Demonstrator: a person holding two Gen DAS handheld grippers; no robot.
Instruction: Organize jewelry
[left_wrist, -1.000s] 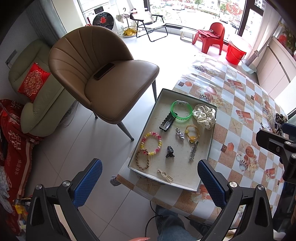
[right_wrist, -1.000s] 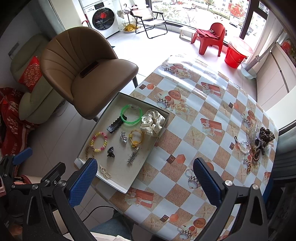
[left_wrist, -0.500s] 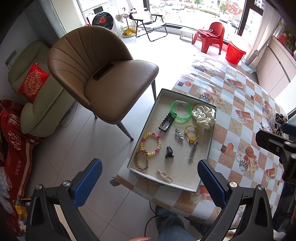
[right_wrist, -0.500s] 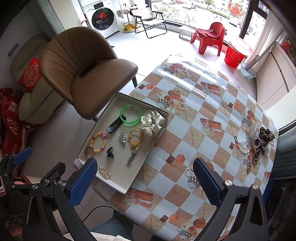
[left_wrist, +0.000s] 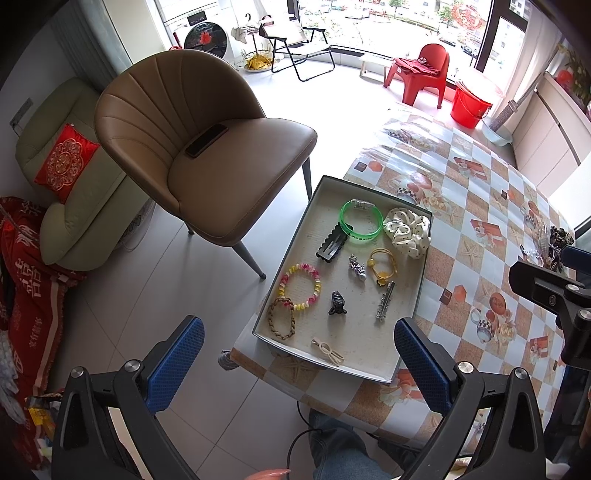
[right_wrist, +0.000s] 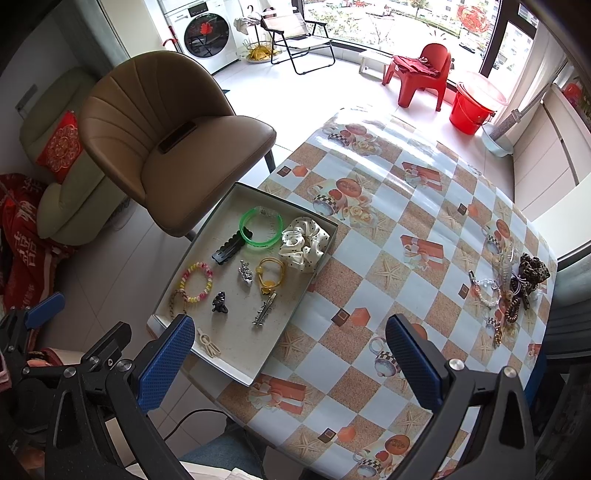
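A shallow grey tray (left_wrist: 406, 334) (right_wrist: 284, 334) lies at the table's near left edge. It holds a green bangle (left_wrist: 361, 221) (right_wrist: 260, 228), a white dotted scrunchie (left_wrist: 407, 231) (right_wrist: 304, 242), a black hair clip (left_wrist: 331, 245), a yellow hair tie (left_wrist: 383, 264), a beaded bracelet (left_wrist: 300, 286), a braided bracelet (left_wrist: 281, 318), a small black claw clip (left_wrist: 337, 303) and silver clips. A pile of loose jewelry (right_wrist: 513, 288) lies at the table's far right. My left gripper (left_wrist: 299, 360) is open and empty, high above the tray's near edge. My right gripper (right_wrist: 290, 360) is open and empty above the table.
The table (right_wrist: 406, 206) has a checked orange and white cloth. A brown chair (left_wrist: 207, 155) with a phone (left_wrist: 206, 140) on its seat stands left of the table. A sofa with a red cushion (left_wrist: 66, 162) is further left. The right gripper's body (left_wrist: 554, 295) shows in the left wrist view.
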